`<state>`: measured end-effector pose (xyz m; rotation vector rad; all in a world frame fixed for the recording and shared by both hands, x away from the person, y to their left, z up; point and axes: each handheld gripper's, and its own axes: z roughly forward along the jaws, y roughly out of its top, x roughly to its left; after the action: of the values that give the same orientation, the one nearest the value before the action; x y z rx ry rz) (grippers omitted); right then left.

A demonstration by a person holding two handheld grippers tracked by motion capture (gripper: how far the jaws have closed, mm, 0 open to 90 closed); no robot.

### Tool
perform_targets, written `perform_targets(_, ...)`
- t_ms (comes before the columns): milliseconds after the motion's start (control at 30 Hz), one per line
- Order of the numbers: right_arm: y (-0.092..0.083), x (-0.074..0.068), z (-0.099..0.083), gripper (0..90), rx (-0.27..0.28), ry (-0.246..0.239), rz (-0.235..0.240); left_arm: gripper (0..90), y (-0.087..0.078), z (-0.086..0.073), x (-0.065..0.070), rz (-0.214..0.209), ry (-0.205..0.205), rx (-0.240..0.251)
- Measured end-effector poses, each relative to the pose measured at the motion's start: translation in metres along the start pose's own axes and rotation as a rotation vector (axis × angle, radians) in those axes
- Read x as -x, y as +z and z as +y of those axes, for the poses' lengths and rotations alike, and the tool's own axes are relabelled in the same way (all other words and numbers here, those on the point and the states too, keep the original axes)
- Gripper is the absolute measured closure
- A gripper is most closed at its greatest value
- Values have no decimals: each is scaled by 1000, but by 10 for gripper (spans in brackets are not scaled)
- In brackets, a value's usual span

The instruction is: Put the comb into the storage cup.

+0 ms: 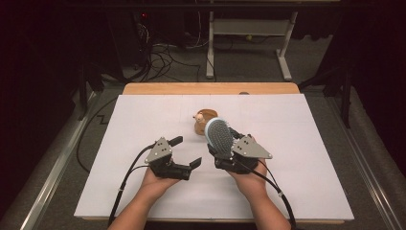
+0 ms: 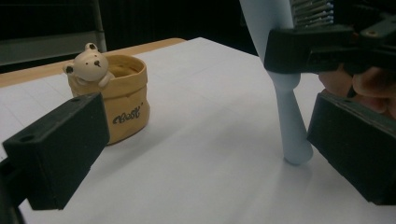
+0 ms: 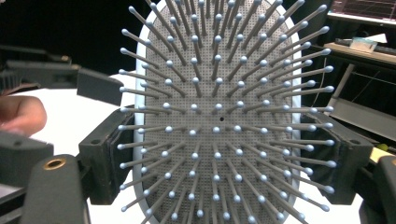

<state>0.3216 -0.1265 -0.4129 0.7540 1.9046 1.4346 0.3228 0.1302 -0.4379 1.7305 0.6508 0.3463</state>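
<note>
At the centre of the high view, we see the right gripper [image 1: 224, 154] clamped on a pale blue hairbrush [image 1: 219, 135], with the brush head rising above the jaws and the bristles facing the camera side. In the right gripper view, the bristle pad [image 3: 219, 116] occupies the middle of the frame, with one black jaw pressed against each edge of the head. In the left gripper view, the handle [image 2: 290, 116] hangs at the right of the frame, its tip at or just above the white table sheet [image 2: 210, 140]; we cannot tell which.

The left gripper [image 1: 187, 151], left of centre in the high view, stands wide open and holds nothing.

A small yellow pot with a bear figure [image 2: 112, 95] sits at the upper left of the left gripper view, well apart from the brush.

We judge the brush light and rigid, with smooth plastic likely to slip. The bristles flex; grip the head edges or the narrow handle neck.
</note>
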Motion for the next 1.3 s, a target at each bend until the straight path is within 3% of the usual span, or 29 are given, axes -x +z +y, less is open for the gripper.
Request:
perform_targets(100,1,-4,-2,208,-10,-29,2,0,-3,2,-1,-2,-6,7)
perform_targets(700,0,-22,-3,208,-2,-86,31,6,-17,13,1,-31,-29,71)
perform_targets(1300,0,-32,1,208,18,-115,36,16,-20,20,7,-30,-24,68)
